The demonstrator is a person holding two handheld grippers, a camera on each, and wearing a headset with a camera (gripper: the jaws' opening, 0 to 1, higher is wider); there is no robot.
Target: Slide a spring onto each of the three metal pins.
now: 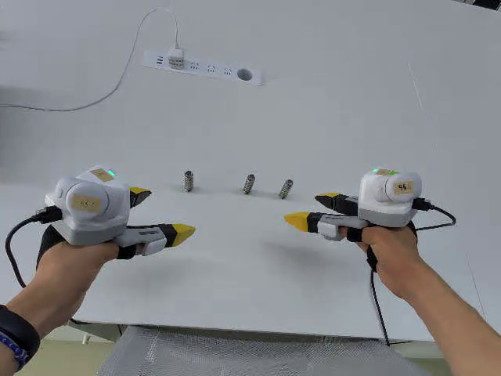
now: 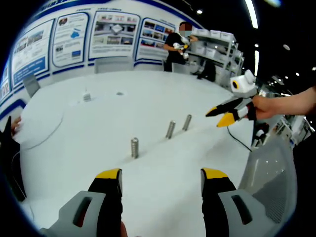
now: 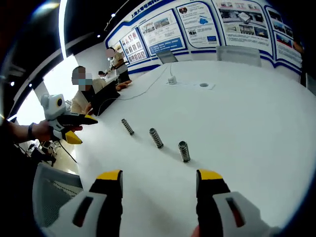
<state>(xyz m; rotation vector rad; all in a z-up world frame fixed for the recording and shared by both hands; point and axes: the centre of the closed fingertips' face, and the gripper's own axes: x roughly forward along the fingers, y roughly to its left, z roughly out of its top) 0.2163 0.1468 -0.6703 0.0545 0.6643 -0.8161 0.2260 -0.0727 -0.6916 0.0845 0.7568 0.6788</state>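
Note:
Three short metal pins stand in a row on the white table (image 1: 329,117), each wrapped in a coiled spring: the left (image 1: 189,181), the middle (image 1: 249,184) and the right (image 1: 286,188). The middle and right ones lean slightly. My left gripper (image 1: 163,211) hovers open just left of the row with nothing between its jaws. On the other side my right gripper (image 1: 311,208) is open and empty too. The left gripper view has the springs (image 2: 135,147) ahead of the left gripper (image 2: 160,174). From the right gripper (image 3: 159,175), the springs (image 3: 156,138) lie a short way ahead.
A white power strip (image 1: 202,68) with a plug and a cable lies at the back of the table. A grey mesh chair (image 1: 235,352) sits under the near edge. People (image 3: 81,96) sit and stand further off around the table.

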